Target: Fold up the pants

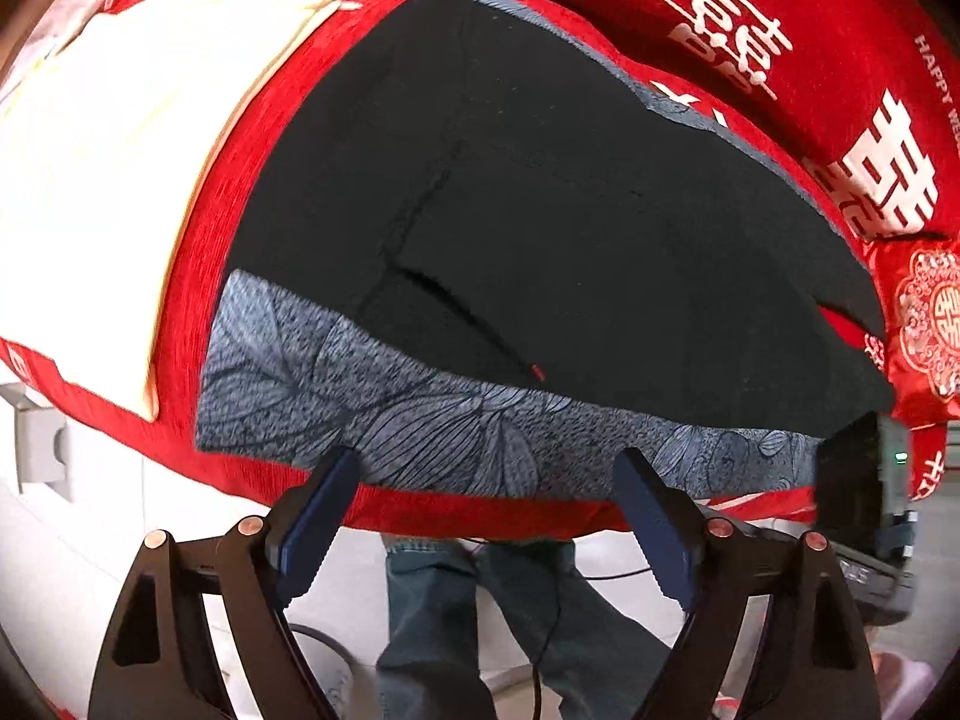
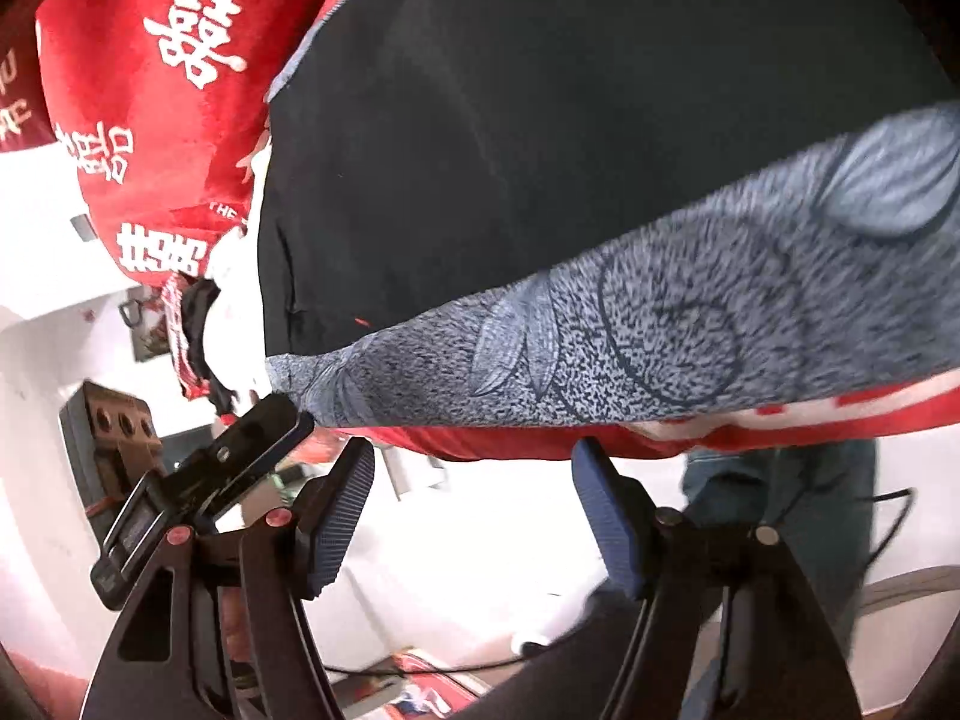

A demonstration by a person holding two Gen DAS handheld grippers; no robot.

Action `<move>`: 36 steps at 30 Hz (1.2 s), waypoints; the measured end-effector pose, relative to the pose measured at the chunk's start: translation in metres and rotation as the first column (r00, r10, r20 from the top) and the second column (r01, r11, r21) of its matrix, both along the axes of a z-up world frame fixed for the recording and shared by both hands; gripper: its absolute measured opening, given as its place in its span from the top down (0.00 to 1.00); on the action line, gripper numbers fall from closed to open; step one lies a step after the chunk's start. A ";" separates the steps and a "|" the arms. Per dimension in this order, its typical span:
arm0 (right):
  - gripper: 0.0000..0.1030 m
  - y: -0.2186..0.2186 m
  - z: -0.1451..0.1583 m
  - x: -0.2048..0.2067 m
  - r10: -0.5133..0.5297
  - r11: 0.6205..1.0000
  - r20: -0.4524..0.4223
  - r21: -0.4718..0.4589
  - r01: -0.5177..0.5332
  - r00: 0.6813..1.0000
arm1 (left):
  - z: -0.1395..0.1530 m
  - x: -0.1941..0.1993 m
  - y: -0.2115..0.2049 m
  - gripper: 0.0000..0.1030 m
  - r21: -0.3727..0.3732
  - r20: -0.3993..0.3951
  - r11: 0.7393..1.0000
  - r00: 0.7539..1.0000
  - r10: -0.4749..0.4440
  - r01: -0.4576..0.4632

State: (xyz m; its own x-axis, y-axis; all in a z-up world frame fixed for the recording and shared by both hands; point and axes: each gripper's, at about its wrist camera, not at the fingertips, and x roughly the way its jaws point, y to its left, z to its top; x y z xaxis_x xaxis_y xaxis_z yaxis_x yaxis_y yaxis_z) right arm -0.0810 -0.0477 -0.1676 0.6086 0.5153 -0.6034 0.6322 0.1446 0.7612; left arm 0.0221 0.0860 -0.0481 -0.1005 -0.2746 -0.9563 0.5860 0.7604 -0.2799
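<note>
On the red bedspread, black pants with a grey leaf-print band lie flat; the left tool hovers released beside it. From the right wrist, the right tool gapes empty near that band.

The red bedspread carries white double-happiness characters "囍", with "HAPPY" printed just right of one; other lettering is cut off.
</note>
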 end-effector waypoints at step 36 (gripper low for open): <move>0.91 -0.068 -0.027 -0.129 -0.517 0.846 0.002 0.153 0.511 0.856 | -0.037 0.029 -0.014 0.80 -0.101 -0.169 0.988 0.981 0.097 -0.115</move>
